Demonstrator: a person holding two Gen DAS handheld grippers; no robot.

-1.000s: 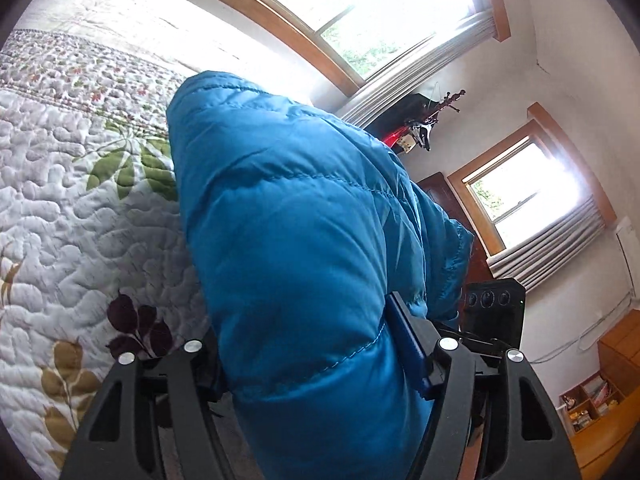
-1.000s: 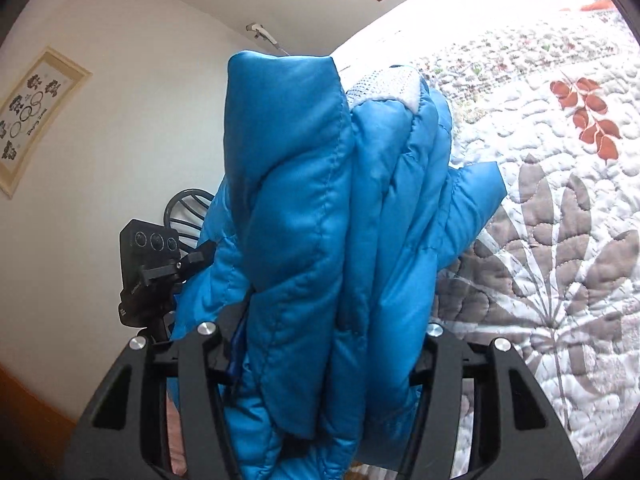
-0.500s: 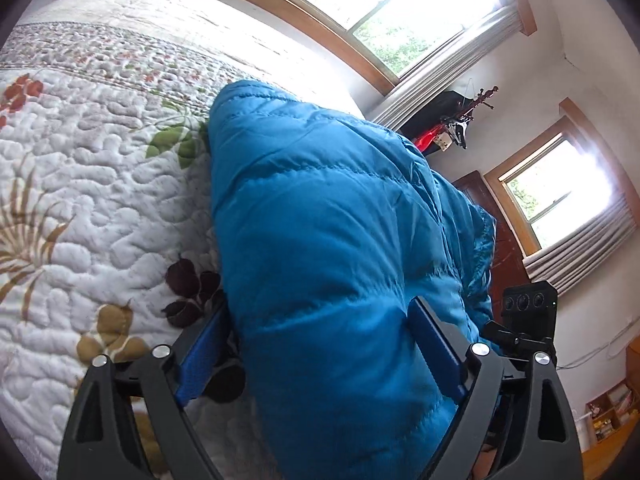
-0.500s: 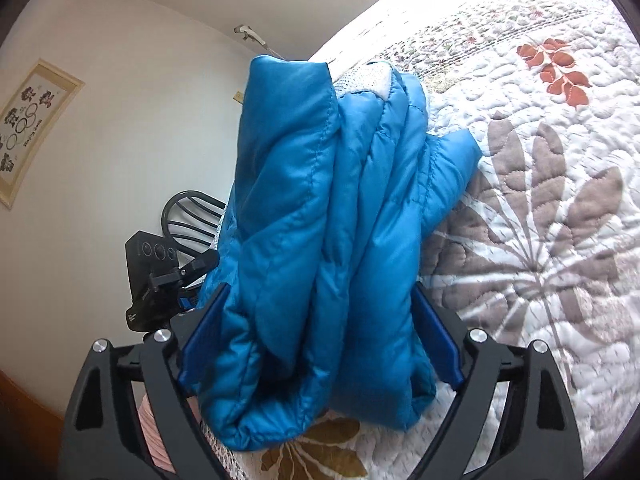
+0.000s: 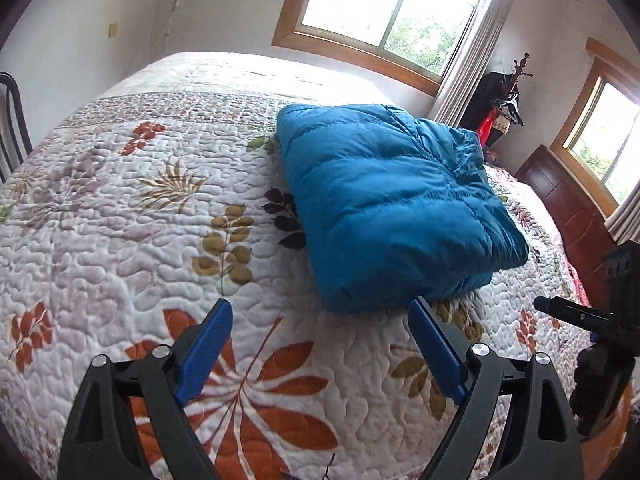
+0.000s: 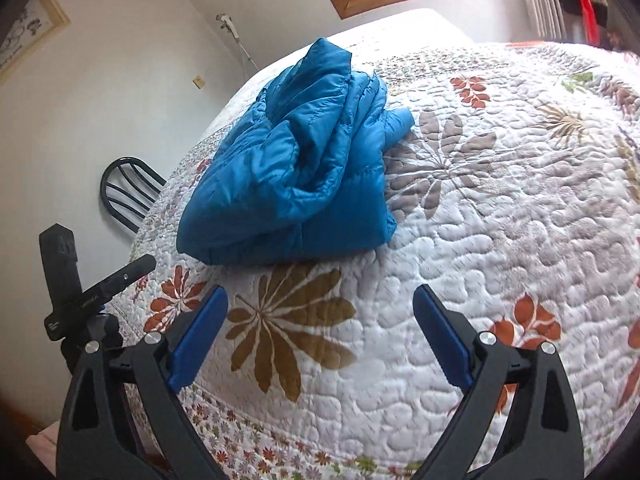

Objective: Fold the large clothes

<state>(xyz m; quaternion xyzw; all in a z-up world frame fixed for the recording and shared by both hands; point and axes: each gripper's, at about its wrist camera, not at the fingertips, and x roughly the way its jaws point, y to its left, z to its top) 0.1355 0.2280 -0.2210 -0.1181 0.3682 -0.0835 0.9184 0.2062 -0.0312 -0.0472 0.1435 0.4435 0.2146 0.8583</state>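
My left gripper (image 5: 320, 344) hangs spread wide with nothing between its blue pads (image 5: 206, 350), just short of the near edge of the blue puffer jacket (image 5: 392, 204). The jacket lies folded into a thick bundle on the quilted bedspread (image 5: 120, 240), toward the middle of the bed. From this side its top panel looks smooth and plump. I judge it light, soft and springy, with a slick shell that will want to slide and puff back open. My right gripper (image 6: 320, 332) is likewise gaping and empty, a little back from the bundle. In this view the jacket (image 6: 304, 168) shows loose, crumpled layers and one flap poking out to the right. If I take hold again, I would pinch deep through all layers at the thick folded near edge, not a single slippery skin.
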